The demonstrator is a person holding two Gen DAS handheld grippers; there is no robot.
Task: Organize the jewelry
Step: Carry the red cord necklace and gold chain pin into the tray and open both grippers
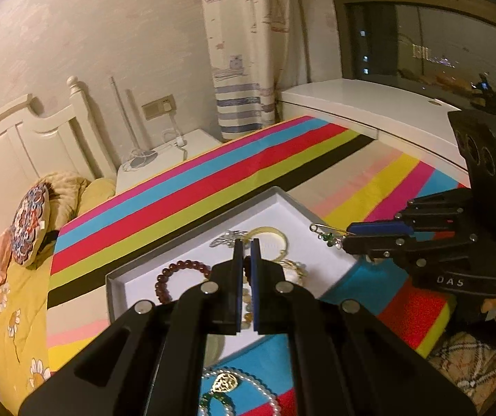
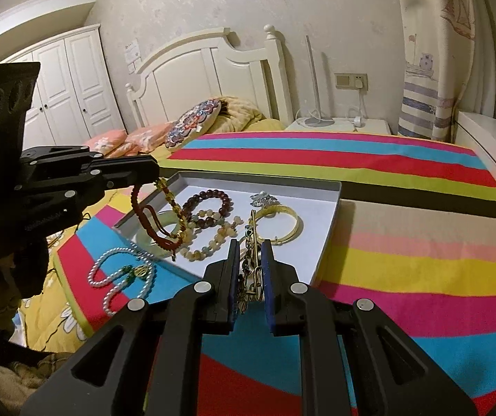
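Left gripper (image 2: 156,175), entering from the left edge of the right wrist view, has its jaws closed on a red cord bracelet with gold beads (image 2: 165,215); the bracelet hangs from the tips over the near left corner of the white jewelry box (image 2: 331,208). In the left wrist view the same jaws stand at lower centre, nearly together. Right gripper (image 1: 346,234), at the right of the left wrist view, is pinched shut on a gold pin brooch with green beads (image 1: 327,234), held above the box's right edge; in its own view the brooch sits between the blue pads at lower centre. Inside the box: dark red bead bracelet (image 2: 208,201), pale agate bead string (image 2: 210,239), gold bangle (image 2: 279,223), silver ornament (image 2: 263,198), pale green jade bangle (image 2: 149,234) partly behind the hanging cord. Outside the box, lower left of the right wrist view, a pearl necklace with gold pendant (image 2: 120,270) lies on the striped cloth (image 2: 404,242). White headboard (image 2: 210,79) in the upper middle.
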